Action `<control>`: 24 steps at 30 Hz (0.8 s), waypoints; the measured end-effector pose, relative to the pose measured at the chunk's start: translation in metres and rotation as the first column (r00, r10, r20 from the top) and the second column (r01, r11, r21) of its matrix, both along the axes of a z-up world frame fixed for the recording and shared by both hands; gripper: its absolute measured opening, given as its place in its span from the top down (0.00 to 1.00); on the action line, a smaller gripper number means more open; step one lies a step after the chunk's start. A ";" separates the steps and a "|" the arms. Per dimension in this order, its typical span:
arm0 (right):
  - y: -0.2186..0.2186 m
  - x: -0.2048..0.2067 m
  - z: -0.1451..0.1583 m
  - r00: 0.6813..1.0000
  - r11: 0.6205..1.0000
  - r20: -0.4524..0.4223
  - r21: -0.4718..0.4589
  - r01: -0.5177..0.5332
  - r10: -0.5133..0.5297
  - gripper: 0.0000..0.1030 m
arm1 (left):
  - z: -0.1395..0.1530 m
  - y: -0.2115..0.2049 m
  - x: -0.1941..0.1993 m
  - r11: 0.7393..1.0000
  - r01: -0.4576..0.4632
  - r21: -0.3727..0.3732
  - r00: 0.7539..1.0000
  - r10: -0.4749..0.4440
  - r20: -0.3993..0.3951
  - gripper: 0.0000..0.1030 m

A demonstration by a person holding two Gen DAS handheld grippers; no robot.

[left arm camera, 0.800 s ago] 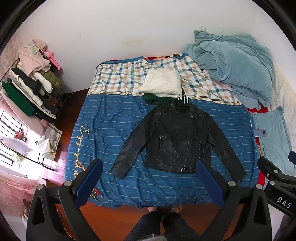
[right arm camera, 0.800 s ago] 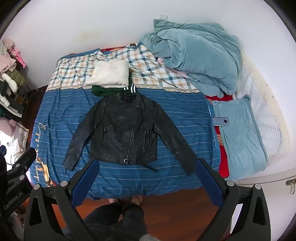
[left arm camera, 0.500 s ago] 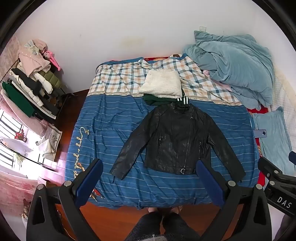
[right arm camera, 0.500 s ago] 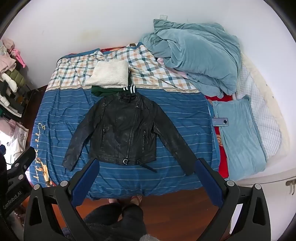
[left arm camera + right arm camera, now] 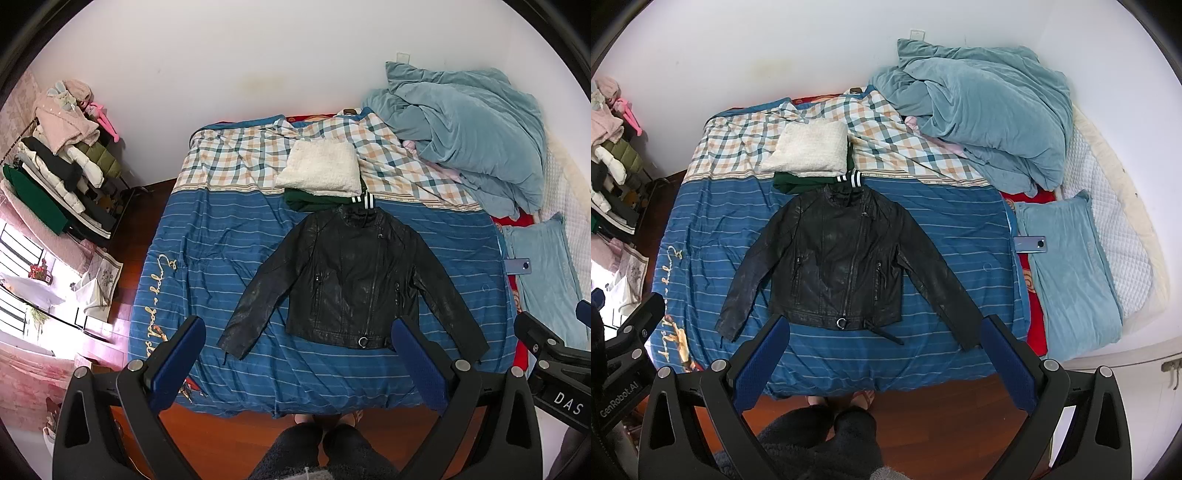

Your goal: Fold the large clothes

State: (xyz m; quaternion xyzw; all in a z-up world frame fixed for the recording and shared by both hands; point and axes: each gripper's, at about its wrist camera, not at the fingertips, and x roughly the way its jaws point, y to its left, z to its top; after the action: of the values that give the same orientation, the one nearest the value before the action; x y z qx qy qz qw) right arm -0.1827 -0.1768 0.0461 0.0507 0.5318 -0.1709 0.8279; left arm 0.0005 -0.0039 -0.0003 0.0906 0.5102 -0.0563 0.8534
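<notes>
A black leather jacket (image 5: pixel 351 280) lies flat and face up on the blue striped bedspread (image 5: pixel 207 258), sleeves spread out; it also shows in the right wrist view (image 5: pixel 838 266). My left gripper (image 5: pixel 299 354) is open and empty, held high above the bed's near edge. My right gripper (image 5: pixel 886 350) is open and empty too, above the jacket's hem and right cuff. Behind the collar lie a folded white fleece (image 5: pixel 321 170) on a folded dark green garment (image 5: pixel 314 201).
A crumpled light blue duvet (image 5: pixel 979 107) fills the far right of the bed. A phone (image 5: pixel 1028 244) lies beside a blue pillow (image 5: pixel 1071 273). A clothes rack (image 5: pixel 55 166) stands at the left. The person's legs (image 5: pixel 827 435) stand on the wooden floor.
Both grippers have risen or pulled back very slightly; the jacket looks a little farther off. Nothing on the bed has moved.
</notes>
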 end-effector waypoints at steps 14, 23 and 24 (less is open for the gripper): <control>-0.001 0.001 0.002 1.000 1.000 0.003 0.000 -0.004 0.004 0.00 | 0.002 0.000 0.000 1.000 0.000 -0.001 1.000 0.000 0.002 0.00; 0.001 0.003 0.005 1.000 1.000 0.006 0.001 -0.006 0.006 0.00 | 0.003 0.000 0.001 1.000 0.000 -0.001 1.000 0.000 0.006 0.00; 0.000 0.003 0.005 1.000 1.000 0.005 0.001 -0.005 0.005 0.00 | 0.004 0.000 0.002 1.000 -0.001 -0.001 1.000 0.001 0.006 0.00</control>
State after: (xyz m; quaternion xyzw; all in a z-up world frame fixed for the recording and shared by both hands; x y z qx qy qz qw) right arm -0.1796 -0.1765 0.0509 0.0504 0.5298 -0.1682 0.8297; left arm 0.0021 -0.0043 0.0035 0.0901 0.5078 -0.0562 0.8549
